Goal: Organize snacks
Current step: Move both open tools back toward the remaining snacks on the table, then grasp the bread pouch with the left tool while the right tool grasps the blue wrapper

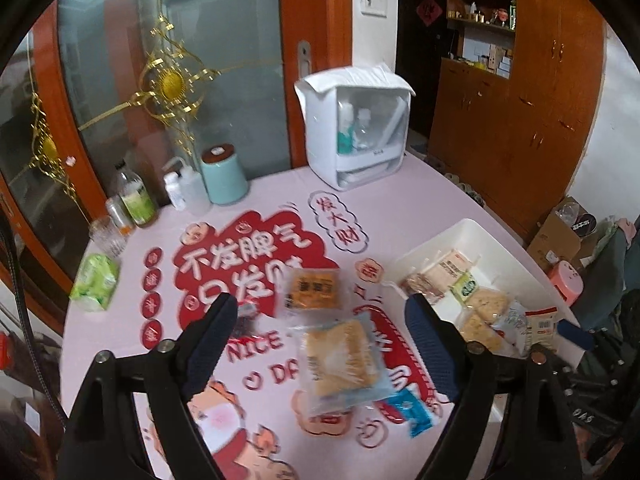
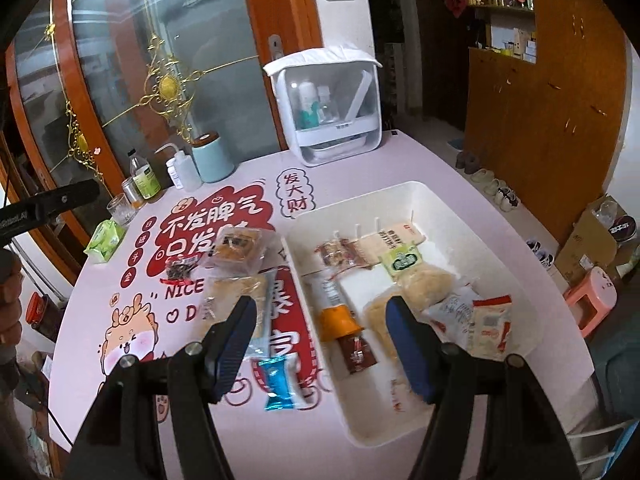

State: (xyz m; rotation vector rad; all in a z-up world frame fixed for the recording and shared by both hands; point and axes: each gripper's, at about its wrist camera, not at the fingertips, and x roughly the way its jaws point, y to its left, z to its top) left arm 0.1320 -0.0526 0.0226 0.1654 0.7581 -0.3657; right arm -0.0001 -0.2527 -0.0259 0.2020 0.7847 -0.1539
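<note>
Snacks lie in two groups around our white bin (image 2: 424, 196), which sits on the pink table (image 2: 248, 420) and serves as our landmark. Inside the bin we see a beige packet (image 2: 396, 236) at the far end, a green-labelled sachet (image 2: 402, 260) just in front of it, a pale crumbly cake (image 2: 430, 280), a white and red pouch (image 2: 490, 326) toward the bin's right wall, and an orange-capped tube (image 2: 336, 316) with a brown packet (image 2: 360, 354) near the left wall. Left of the bin, loose on the table, lie a wrapped golden cake (image 1: 314, 290), a larger clear bag of pale biscuit (image 1: 340, 358) nearer to us, a blue wrapper (image 2: 280, 380) just beside the bin's left wall, and a small dark packet (image 2: 182, 270) farther left.

Our left tongs (image 1: 320, 350) stand wide open above the clear biscuit bag, nothing between the pads. Our right tongs (image 2: 324, 344) hang open over the bin's left wall, also holding nothing.

Beyond the bin, at the table's far edge, stand a white plastic cabinet (image 2: 328, 104), a teal canister (image 2: 212, 158), a squeeze bottle (image 2: 186, 172) and a green-labelled bottle (image 2: 144, 176). A green tissue pack (image 2: 105, 240) lies far left of the bin.
</note>
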